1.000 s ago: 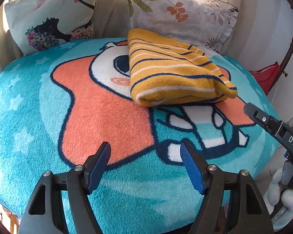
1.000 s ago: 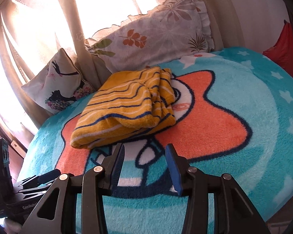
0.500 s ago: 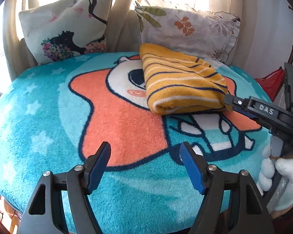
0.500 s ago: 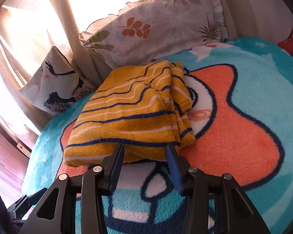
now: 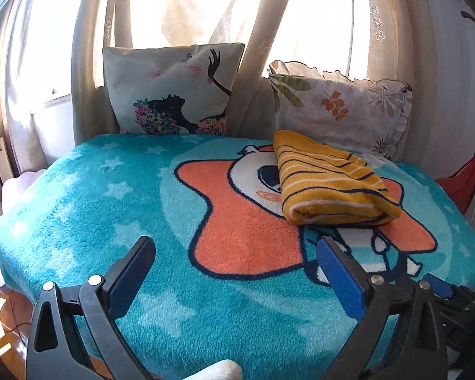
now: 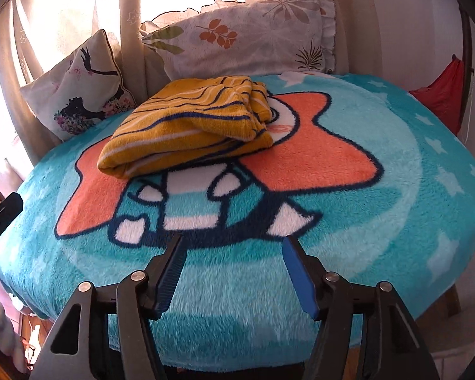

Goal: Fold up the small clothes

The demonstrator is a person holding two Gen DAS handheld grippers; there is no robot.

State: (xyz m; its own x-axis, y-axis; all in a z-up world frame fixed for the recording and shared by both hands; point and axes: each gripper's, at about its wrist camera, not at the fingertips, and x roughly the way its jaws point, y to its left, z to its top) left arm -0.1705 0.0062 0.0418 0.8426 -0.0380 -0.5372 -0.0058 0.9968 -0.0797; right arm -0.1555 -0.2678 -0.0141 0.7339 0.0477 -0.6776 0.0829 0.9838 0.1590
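— So what's the surface like?
— A fluffy teal blanket [image 5: 79,209] with white stars and an orange cartoon figure [image 6: 316,155], covering a rounded bed. Sunlit cream curtains [image 5: 186,6] hang behind it.
— And the garment?
— The yellow striped garment [image 5: 329,186] lies folded at about one o'clock in the left wrist view, just in front of the leaf-print pillow [image 5: 342,107]. A cushion with a black silhouette [image 5: 171,91] stands at eleven o'clock.
— The grippers?
— The left gripper [image 5: 234,272] and right gripper [image 6: 234,269] both hover with fingers spread wide, holding nothing, well apart from the garment.
— Anything else?
— Something red [image 6: 440,95] hangs at three o'clock.
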